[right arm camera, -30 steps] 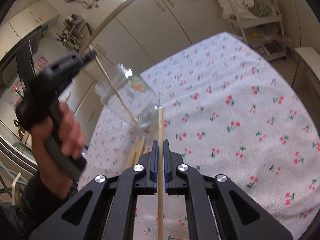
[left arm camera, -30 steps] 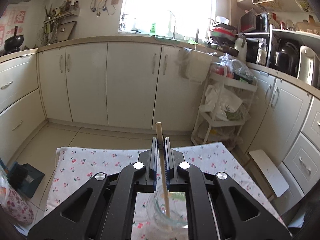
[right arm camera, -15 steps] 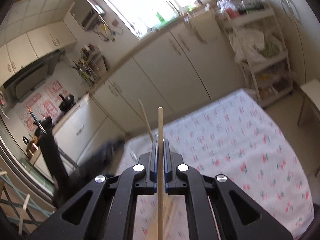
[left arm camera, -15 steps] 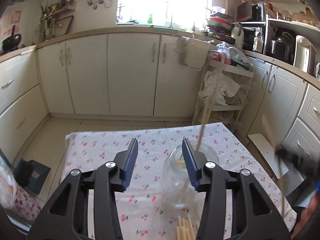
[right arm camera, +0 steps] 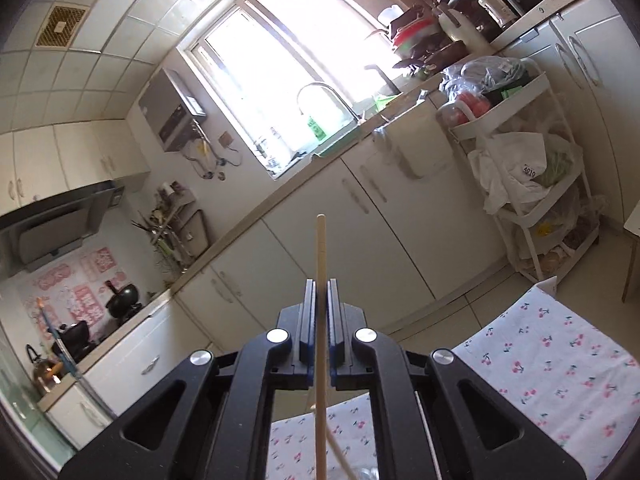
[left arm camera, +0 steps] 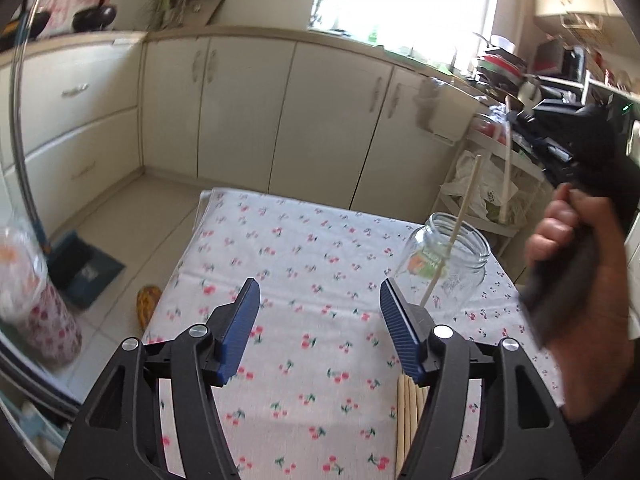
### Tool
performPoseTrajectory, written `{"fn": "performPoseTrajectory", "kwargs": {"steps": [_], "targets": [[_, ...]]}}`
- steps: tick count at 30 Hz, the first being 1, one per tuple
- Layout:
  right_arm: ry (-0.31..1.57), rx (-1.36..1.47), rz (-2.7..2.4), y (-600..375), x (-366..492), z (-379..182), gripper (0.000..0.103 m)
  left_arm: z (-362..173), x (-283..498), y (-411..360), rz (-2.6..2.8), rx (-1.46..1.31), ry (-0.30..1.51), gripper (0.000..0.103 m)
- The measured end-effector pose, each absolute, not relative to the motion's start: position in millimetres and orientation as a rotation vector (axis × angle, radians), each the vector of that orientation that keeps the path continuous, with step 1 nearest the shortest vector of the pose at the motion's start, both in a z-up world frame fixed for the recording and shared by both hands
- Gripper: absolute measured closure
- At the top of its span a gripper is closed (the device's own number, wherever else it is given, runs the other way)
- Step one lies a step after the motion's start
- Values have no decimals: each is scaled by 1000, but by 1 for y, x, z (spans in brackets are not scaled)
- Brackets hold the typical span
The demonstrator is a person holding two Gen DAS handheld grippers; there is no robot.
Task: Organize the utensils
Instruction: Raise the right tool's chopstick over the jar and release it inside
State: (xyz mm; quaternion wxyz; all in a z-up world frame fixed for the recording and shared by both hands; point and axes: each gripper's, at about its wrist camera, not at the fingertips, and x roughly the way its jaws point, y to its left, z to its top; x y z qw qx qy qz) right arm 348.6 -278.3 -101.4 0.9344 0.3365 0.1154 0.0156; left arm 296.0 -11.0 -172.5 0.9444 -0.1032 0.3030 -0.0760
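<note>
The left gripper hovered over the cherry-print cloth on the bench, its jaws opening with nothing between them. To its right stood a glass jar with one chopstick leaning inside. More chopsticks lay on the near cloth. The right gripper, in a hand, had its jaws clamped on another chopstick.

jar on table, chopstick inside, loose chopsticks nearer
</note>
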Motion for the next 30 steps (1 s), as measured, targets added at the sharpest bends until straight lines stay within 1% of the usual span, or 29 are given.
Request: {"fn": "performPoseTrajectory", "kwargs": {"steps": [6, 12, 23, 24, 26, 27, 29, 30], "targets": [[289, 608, 32, -262, 356, -123, 97, -177, 296, -6, -172, -225, 649, 42], [352, 526, 76, -248, 337, -138, 97, -177, 298, -11, -179, -243, 675, 39], [491, 439, 161, -234, 307, -154, 97, -181, 289, -23, -193, -219, 748, 38], [503, 438, 167, -233, 304, -154, 95, -182, 288, -24, -195, -219, 756, 38], [526, 443, 167, -236, 294, -155, 84, -184, 287, -23, -195, -216, 774, 38], [531, 450, 160, -239, 286, -154, 75, -185, 286, -23, -195, -212, 790, 38], [561, 467, 138, -246, 265, -154, 74, -190, 286, -22, -196, -198, 825, 38], [618, 462, 123, -248, 252, -160, 74, -193, 285, -22, -199, -193, 843, 38]]}}
